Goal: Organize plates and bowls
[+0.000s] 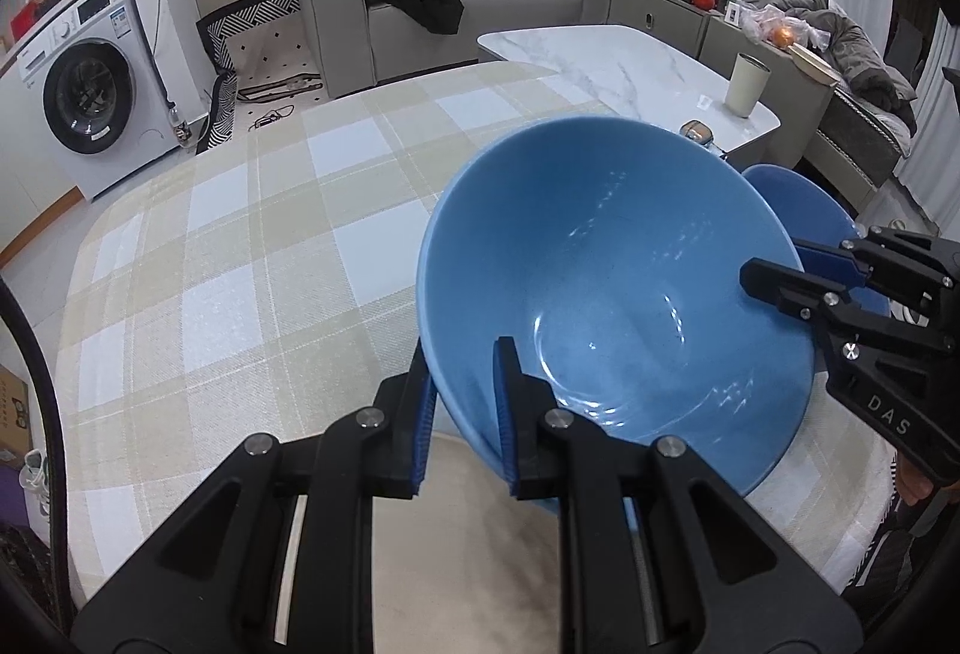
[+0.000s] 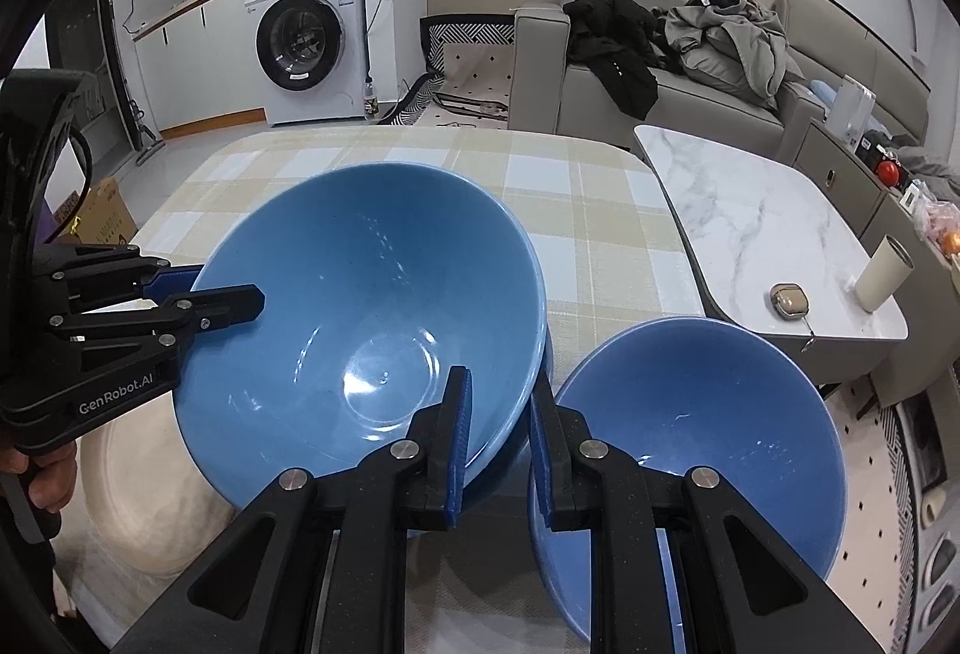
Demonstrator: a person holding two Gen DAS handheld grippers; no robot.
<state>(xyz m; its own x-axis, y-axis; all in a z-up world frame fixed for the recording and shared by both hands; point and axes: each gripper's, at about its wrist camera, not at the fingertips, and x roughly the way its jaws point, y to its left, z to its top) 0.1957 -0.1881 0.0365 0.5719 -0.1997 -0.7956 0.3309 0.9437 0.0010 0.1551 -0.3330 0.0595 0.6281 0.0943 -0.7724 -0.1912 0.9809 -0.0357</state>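
Observation:
A large blue bowl is held tilted above the checked tablecloth. My left gripper is shut on its near-left rim, one finger inside and one outside; it shows in the right wrist view at the bowl's left rim. My right gripper straddles the bowl's right rim and appears shut on it; it shows in the left wrist view. A second blue bowl sits just right of the first. A cream plate lies under the large bowl.
The checked tablecloth covers the table. A marble side table to the right carries a cream cup and a small case. A sofa with clothes and a washing machine stand beyond.

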